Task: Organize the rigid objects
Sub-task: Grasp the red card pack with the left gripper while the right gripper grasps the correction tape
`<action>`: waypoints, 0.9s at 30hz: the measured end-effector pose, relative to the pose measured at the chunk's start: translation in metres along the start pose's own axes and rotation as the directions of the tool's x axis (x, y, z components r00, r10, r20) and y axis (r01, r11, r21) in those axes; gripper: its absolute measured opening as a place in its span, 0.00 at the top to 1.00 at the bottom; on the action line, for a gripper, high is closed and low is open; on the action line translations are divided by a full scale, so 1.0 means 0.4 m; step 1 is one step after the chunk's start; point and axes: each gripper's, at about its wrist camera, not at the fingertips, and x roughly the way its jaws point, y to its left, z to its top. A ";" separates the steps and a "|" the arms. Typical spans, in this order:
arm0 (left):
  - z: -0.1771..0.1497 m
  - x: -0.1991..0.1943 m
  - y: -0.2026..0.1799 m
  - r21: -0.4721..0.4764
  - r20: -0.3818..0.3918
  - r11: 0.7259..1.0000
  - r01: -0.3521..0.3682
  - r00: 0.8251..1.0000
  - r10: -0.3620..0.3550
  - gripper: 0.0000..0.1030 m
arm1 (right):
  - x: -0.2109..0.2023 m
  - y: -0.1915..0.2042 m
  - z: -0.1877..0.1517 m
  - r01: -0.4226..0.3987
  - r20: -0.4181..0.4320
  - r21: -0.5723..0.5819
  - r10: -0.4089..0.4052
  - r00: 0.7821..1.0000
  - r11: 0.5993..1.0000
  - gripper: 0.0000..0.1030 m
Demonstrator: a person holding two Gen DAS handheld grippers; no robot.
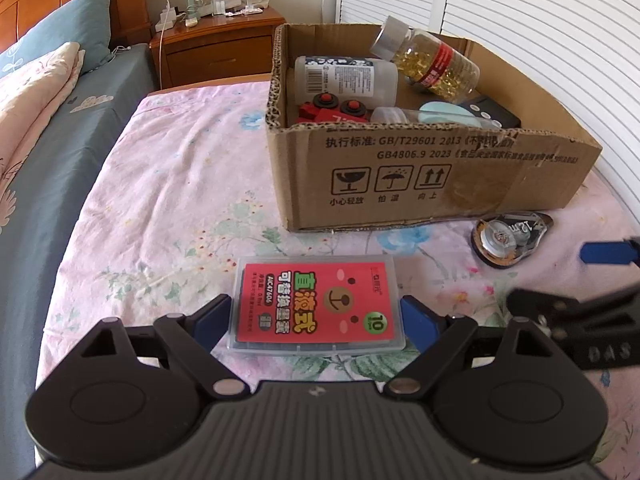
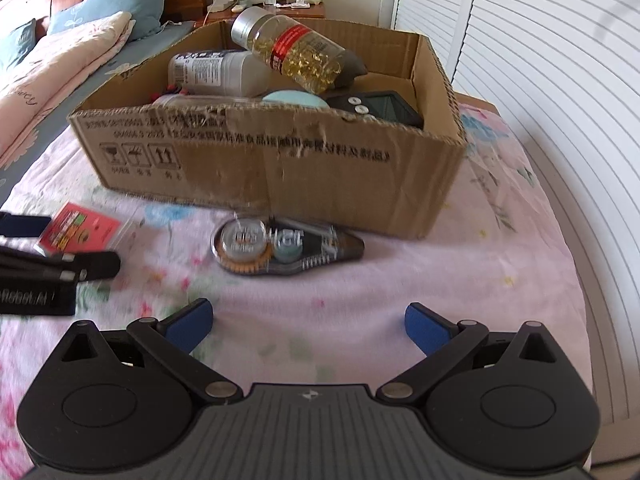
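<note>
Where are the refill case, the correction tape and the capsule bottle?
Refill case (image 1: 316,308), left wrist view, on its red label.
Correction tape (image 2: 280,250), right wrist view, on its clear body.
Capsule bottle (image 2: 296,54), right wrist view, on its red label band.

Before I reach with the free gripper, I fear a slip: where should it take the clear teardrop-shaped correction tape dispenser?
Grip the clear teardrop-shaped correction tape dispenser from above, across its two long edges at the wide round end; it lies flat and tapers.
</note>
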 end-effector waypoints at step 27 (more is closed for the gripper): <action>0.005 0.004 0.000 -0.004 0.001 1.000 -0.002 1.000 0.002 0.14 | 0.029 0.047 0.043 0.032 0.059 0.025 -0.033 0.998 0.999 0.10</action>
